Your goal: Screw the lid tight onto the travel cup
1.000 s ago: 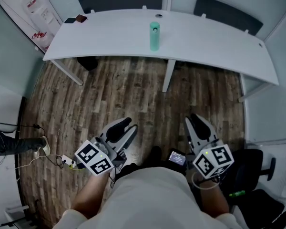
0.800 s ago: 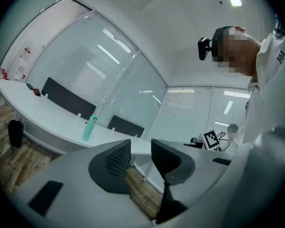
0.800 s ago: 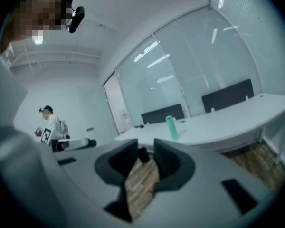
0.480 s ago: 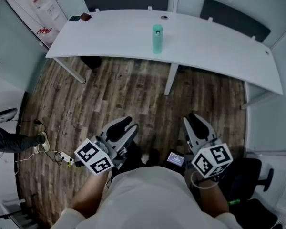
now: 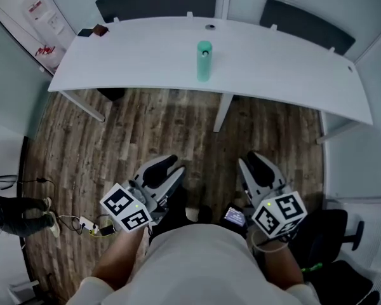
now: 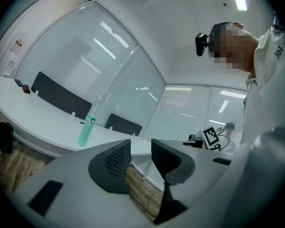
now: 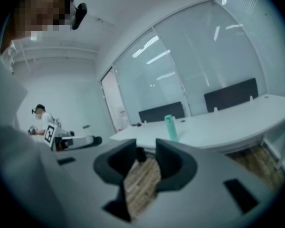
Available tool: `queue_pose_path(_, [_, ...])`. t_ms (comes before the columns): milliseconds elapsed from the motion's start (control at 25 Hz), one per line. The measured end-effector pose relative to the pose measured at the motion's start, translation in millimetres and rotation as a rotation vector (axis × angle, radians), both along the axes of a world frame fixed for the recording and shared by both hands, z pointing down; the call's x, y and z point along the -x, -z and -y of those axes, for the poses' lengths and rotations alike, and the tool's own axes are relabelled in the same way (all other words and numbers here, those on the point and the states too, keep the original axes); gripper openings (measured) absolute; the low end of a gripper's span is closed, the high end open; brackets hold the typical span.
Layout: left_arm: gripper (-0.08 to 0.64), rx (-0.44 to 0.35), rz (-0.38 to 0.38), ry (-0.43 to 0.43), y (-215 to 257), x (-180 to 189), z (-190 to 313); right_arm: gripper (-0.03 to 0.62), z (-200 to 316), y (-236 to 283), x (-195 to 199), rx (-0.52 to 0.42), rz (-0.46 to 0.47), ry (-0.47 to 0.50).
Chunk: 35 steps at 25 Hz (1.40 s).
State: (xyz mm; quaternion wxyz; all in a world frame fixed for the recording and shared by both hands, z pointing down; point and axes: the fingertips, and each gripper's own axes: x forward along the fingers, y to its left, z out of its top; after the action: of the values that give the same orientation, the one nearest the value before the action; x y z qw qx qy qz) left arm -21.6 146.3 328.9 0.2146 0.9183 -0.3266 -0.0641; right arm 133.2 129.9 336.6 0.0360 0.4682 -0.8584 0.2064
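From the head view, my left claw (image 5: 171, 167) and my right claw (image 5: 253, 161) both hang low over the wooden floor (image 5: 146, 132), close in front of my body, each with its marker cube nearest to me. The green travel cup (image 5: 204, 61) stands upright on the long white table (image 5: 286, 62), well apart from both claws and about midway along the near edge. Its lid (image 5: 205, 46) sits on top, though I cannot tell how tightly. Two dark chairs (image 5: 155, 4) stand behind the table. In the left gripper view, my left claw (image 6: 141, 151) is released: the ribbed pads stand apart with only floor and table edge showing through the gap. The cup (image 6: 86, 131) stands far off on the table (image 6: 33, 113), to the left of the jaws. In the right gripper view, my right claw (image 7: 146, 153) is released too. Its jaws have just been opening, and only floorboards show between them, nothing held. The cup (image 7: 170, 127) stands beyond on the table (image 7: 218, 127), just right of the line through the gap.
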Motion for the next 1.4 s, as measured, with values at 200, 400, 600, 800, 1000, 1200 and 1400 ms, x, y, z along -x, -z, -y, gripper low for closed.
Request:
queue_pose_path(200, [0.143,0.000,0.007,-0.048,0.3,14.9,42.4,0.127,35.3,-1.6,15.9,0.013,0.005,-0.044])
queue_pose_path(400, [0.149,0.006,0.016,-0.092,-1.4,33.3,84.6,0.127,72.8,-0.7,35.2,0.021,0.005,-0.090])
queue_pose_path(600, [0.158,0.013,0.016,-0.129,-6.4,55.8,119.9,0.127,103.4,-1.4,58.5,0.025,-0.006,-0.125])
queue_pose_path(800, [0.163,0.022,0.012,-0.159,-10.6,74.1,145.1,0.127,128.3,-2.7,77.7,0.031,-0.014,-0.158])
queue_pose_path(1000, [0.164,0.029,0.009,-0.187,-16.5,91.8,163.7,0.127,147.0,-5.3,98.6,0.033,-0.025,-0.175])
queue_pose_path(1200, [0.166,0.033,0.005,-0.207,-21.4,99.9,175.9,0.127,158.3,-5.0,109.3,0.034,-0.036,-0.188])
queue_pose_path(1400, [0.166,0.043,-0.007,-0.218,-26.2,96.1,185.7,0.127,171.1,-4.9,108.9,0.036,-0.052,-0.187])
